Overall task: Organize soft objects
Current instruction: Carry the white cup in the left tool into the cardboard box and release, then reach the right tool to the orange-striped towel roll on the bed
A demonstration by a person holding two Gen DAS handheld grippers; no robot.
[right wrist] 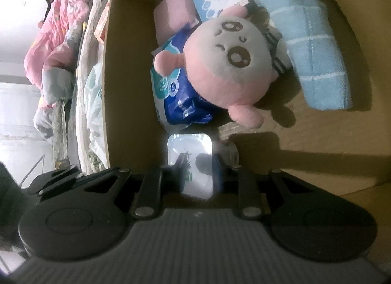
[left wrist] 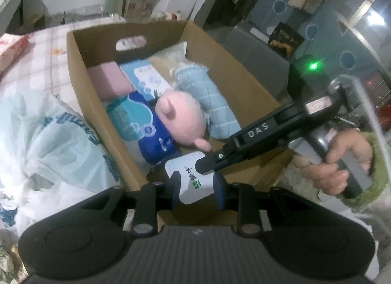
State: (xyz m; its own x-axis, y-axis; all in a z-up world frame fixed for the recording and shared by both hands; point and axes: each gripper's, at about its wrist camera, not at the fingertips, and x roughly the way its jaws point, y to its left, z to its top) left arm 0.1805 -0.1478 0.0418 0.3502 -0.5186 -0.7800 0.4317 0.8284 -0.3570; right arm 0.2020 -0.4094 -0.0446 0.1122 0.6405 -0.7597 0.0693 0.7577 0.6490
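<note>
Cardboard box (left wrist: 80, 47) stands open on a bed with a checked sheet (left wrist: 36, 64); all places below are given relative to this box.

Left gripper (left wrist: 198, 186): held over the box's near rim, tilted down into it. Its blue-padded fingers (left wrist: 174, 186) sit on either side of a white tissue pack (left wrist: 188, 179) with green print. The pack fills the gap between them; whether the pads actually press on it I cannot tell.

Right gripper (right wrist: 198, 171): reaches in from the box's right side, carried by a hand (left wrist: 334, 161) in a green fuzzy cuff. In its own view the same white pack lies between its fingers (right wrist: 217, 169), end-on and glossy. Contact is blurred there too; grip not confirmed.

The pack is just inside the box's near end, above the floor.

Contents further in:
- pink plush toy (right wrist: 227, 64) with an embroidered face, mid-box, lying on a blue diaper pack (right wrist: 180, 98)
- rolled light-blue checked towel (right wrist: 310, 47) along the right wall
- pink block (left wrist: 110, 83) and a pale blue printed carton (left wrist: 149, 78) toward the far wall, under the handle cut-out

Outside the left wall: a white plastic bag (left wrist: 36, 142) with blue lettering.
</note>
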